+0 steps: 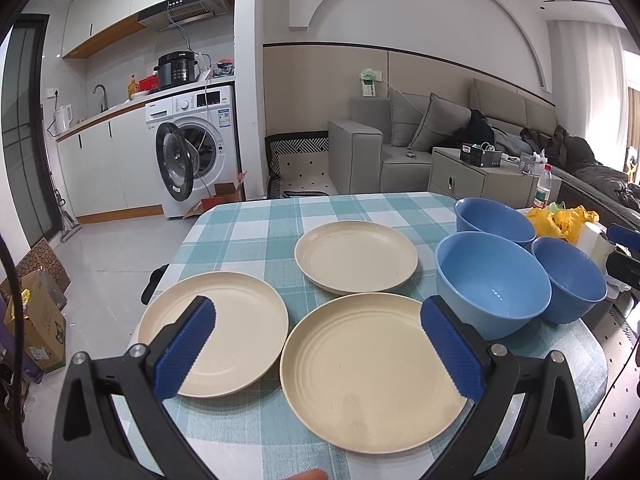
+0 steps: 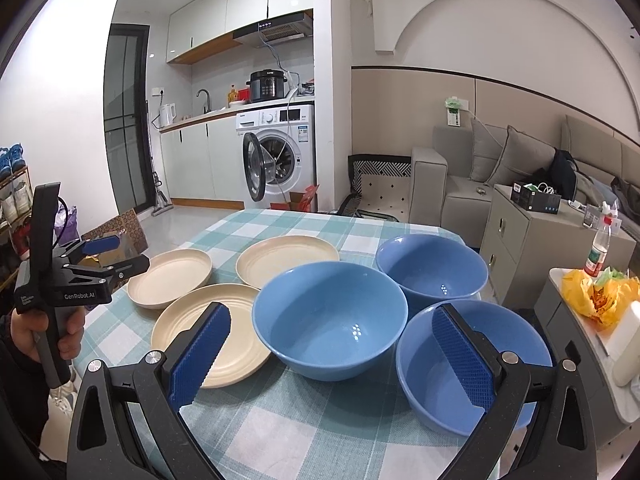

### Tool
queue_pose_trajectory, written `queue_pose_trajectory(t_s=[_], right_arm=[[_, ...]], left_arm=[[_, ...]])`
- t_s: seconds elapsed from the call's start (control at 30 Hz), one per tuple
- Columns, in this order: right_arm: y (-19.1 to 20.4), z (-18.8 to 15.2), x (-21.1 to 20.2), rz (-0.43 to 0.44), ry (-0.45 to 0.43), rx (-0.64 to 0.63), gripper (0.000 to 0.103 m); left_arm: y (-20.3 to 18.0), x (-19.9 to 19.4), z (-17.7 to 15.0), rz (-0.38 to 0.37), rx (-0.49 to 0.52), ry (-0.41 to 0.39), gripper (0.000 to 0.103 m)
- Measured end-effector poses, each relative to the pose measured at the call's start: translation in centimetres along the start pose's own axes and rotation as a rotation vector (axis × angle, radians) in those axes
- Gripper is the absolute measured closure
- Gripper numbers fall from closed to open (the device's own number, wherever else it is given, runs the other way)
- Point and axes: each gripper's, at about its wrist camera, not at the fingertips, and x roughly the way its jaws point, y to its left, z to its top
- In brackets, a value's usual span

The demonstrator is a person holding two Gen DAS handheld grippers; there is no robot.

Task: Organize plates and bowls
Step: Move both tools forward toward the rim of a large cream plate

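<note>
Three round cream plastic plates (image 1: 372, 376) and three blue ceramic bowls (image 2: 330, 320) are shown unstacked on the checked bench (image 1: 256, 220), both grippers' fingers (image 1: 186, 346) held apart, empty; gathering is judged to be next.

Even, bright indoor light, cool white. Recessed ceiling spots glow far left above the kitchen cabinets (image 1: 120, 4). Daylight blows out at the far right window (image 1: 632, 76). Small specular dots inside the blue bowls (image 2: 330, 320); floor tiles (image 1: 104, 264) carry soft sheen. Shadows under the plates (image 1: 356, 256) faint, diffuse. Strong fisheye bending; black vignette at the corners. Focus sharp throughout, slight softness at the rims.
</note>
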Motion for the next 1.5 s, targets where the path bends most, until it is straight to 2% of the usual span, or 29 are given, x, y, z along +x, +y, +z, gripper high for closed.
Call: queue_pose_trajectory(t_s=[0.2,0.47,0.77,1.07,1.2,1.5], right_arm=[[0.0,1.5,1.4,0.008,0.026,-0.010,0.000],[-0.2,3.6,2.9,0.023,0.040,0.005,0.000],[-0.3,6.2,5.9,0.048,0.085,0.013,0.000],[-0.4,9.2,9.3,0.058,0.118,0.004,0.000],[-0.6,10.6,11.1,0.061,0.144,0.013,0.000],[-0.9,13.1,14.6,0.078,0.200,0.017,0.000]], left_arm=[[0.0,0.8,1.0,-0.035,0.003,0.018,0.000],[0.4,2.0,2.4,-0.023,0.000,0.048,0.000],[1.0,4.1,4.1,-0.011,-0.003,0.051,0.000],[2.2,6.0,6.0,-0.047,-0.011,0.045,0.000],[2.4,7.2,6.9,-0.019,0.003,0.052,0.000],[2.9,9.9,8.0,-0.019,0.000,0.083,0.000]])
